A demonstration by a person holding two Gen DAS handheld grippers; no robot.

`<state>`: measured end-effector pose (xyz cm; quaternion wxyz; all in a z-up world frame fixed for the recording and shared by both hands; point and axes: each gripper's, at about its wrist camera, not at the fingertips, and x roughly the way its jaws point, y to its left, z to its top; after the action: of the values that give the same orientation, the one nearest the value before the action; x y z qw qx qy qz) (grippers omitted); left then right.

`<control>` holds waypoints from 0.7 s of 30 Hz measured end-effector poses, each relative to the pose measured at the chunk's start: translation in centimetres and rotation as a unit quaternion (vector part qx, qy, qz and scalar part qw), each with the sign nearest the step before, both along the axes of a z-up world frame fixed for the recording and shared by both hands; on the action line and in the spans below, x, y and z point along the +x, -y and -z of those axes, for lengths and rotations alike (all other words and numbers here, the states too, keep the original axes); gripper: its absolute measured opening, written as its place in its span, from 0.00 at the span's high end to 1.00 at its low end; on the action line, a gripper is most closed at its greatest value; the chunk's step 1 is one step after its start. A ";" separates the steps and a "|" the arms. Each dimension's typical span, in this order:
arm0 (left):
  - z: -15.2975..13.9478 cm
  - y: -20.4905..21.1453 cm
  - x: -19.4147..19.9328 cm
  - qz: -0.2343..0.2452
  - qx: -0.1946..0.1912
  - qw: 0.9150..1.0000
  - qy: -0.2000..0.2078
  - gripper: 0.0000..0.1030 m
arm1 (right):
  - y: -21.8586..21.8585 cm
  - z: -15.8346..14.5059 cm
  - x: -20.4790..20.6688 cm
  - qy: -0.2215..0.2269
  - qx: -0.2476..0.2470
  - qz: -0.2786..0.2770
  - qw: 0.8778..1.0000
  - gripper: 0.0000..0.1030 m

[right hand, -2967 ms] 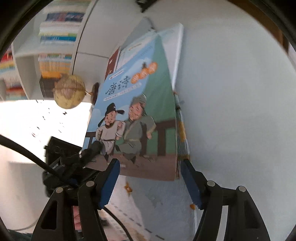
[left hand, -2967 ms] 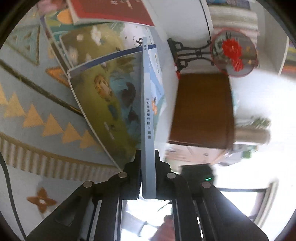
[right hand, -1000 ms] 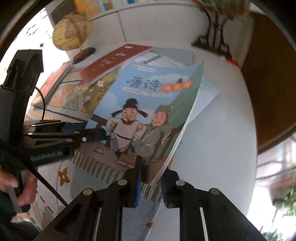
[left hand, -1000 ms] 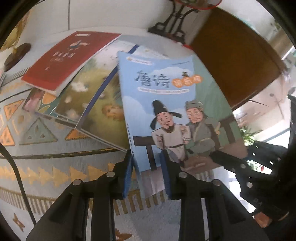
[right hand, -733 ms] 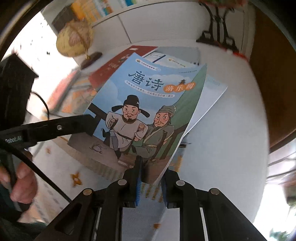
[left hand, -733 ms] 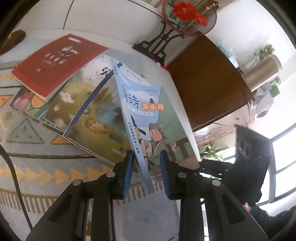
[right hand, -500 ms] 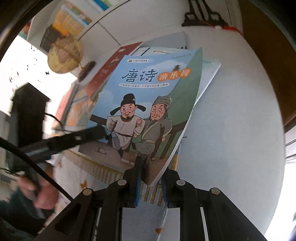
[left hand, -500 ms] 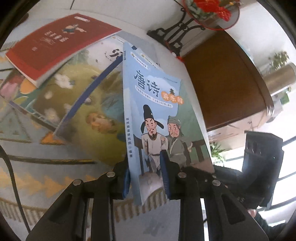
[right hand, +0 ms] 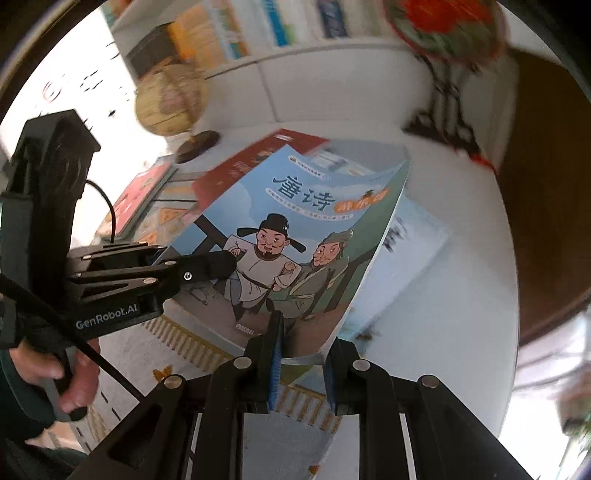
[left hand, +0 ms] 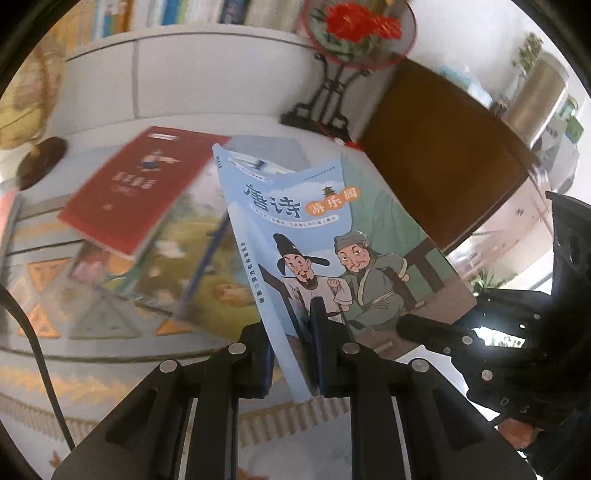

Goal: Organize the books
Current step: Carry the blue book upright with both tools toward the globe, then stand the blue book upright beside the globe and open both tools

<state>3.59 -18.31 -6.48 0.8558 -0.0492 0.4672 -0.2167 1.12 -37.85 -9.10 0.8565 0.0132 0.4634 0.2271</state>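
Note:
A blue picture book [left hand: 332, 236] with two cartoon men on its cover is held up above the table by both grippers. My left gripper [left hand: 291, 354] is shut on its lower spine corner. My right gripper [right hand: 301, 343] is shut on its lower right edge, and its finger [left hand: 424, 330] shows on the cover in the left wrist view. The book [right hand: 295, 229] tilts toward the shelves. Under it lie a red book [left hand: 136, 188], a green illustrated book [left hand: 192, 273] and a pale blue book [right hand: 410, 254].
A patterned cloth [left hand: 74, 354] covers the white table [right hand: 450, 317]. A globe [right hand: 166, 99], a red-flower fan on a black stand [left hand: 354, 26] and a dark wooden cabinet [left hand: 439, 147] stand behind. Bookshelves [right hand: 280, 26] line the wall.
Both grippers have lifted and turned the blue book so the shelves now show behind it. Three seconds ago the right gripper was open around it; it has shut on its edge.

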 end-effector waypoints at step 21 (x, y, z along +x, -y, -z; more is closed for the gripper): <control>-6.8 -29.2 0.9 -0.142 0.019 0.987 0.073 0.86 | -29.8 -8.9 1.1 0.090 0.024 -0.112 0.989 0.82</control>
<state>4.51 10.93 0.37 0.9106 -0.0824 0.3955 -0.0867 2.24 -8.07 -0.17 0.8631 -0.0389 0.3779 0.3328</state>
